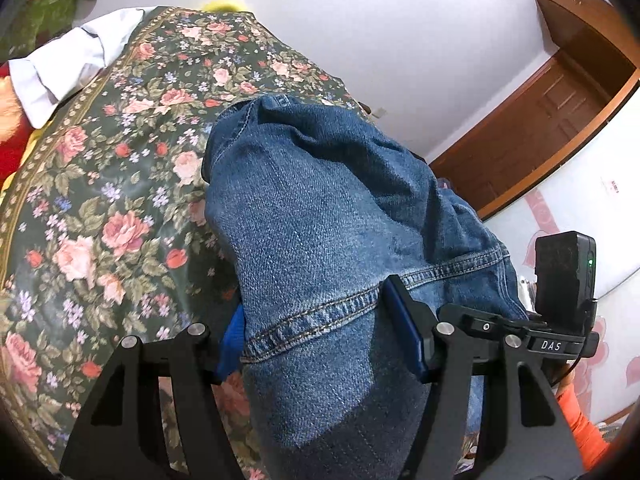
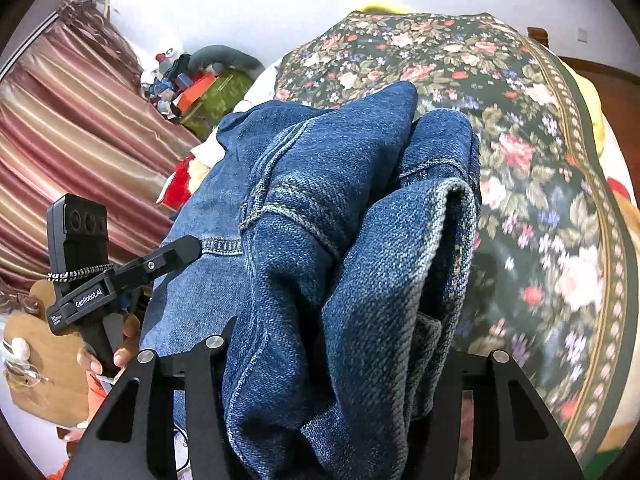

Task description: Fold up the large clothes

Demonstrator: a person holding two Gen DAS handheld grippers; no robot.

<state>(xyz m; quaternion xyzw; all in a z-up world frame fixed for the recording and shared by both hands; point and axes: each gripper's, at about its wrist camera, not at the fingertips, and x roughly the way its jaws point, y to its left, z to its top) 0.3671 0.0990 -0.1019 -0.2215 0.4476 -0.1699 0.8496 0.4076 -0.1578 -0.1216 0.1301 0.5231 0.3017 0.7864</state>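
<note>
Gripping blue denim jeans in both grippers above a floral bedspread.

Pinching a stitched seam of the jeans low in the left wrist view, left gripper with blue pads pressed on the fabric, denim bulging up through the centre of the frame. Clamping a bunched fold and frayed hem in the lower middle of the right wrist view, right gripper, its pads buried in cloth. Showing at lower left there, a hand around the other gripper's handle, striped curtain at left, wooden door at right of the left view.
</note>
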